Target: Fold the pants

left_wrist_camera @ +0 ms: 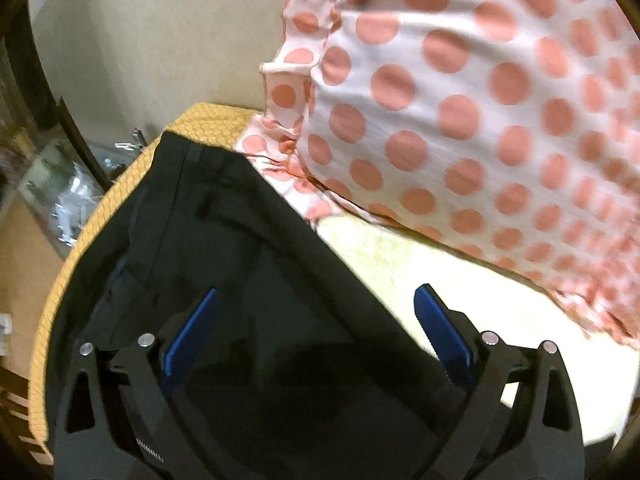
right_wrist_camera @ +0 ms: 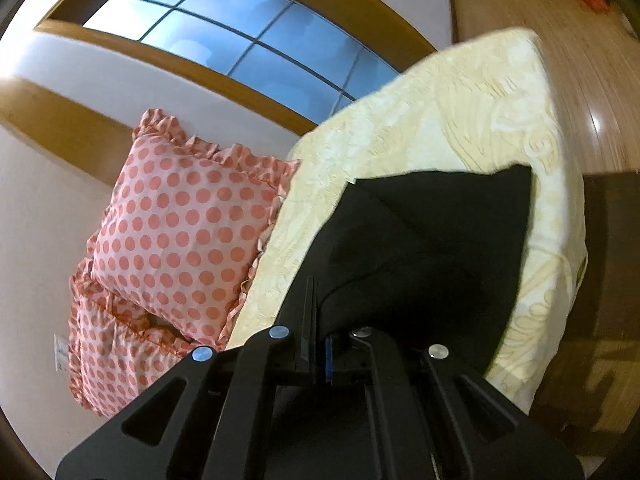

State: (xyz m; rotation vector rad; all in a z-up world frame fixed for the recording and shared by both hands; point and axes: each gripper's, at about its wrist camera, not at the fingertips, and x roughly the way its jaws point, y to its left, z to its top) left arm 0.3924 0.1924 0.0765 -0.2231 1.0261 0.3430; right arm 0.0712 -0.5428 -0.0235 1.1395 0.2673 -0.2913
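I have the black pants (left_wrist_camera: 224,264) spread on the cream bedspread (left_wrist_camera: 460,300), not folded compactly. My left gripper (left_wrist_camera: 316,312) hovers spread apart; my right gripper (right_wrist_camera: 320,316) pinches a pants edge.

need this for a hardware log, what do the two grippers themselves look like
Both are matte black with triangular cut-outs in the link arms and round silver pivot pins. The left gripper has bright blue ribbed finger pads and a small coil spring low on its left side. The right gripper shows only a sliver of blue pad.
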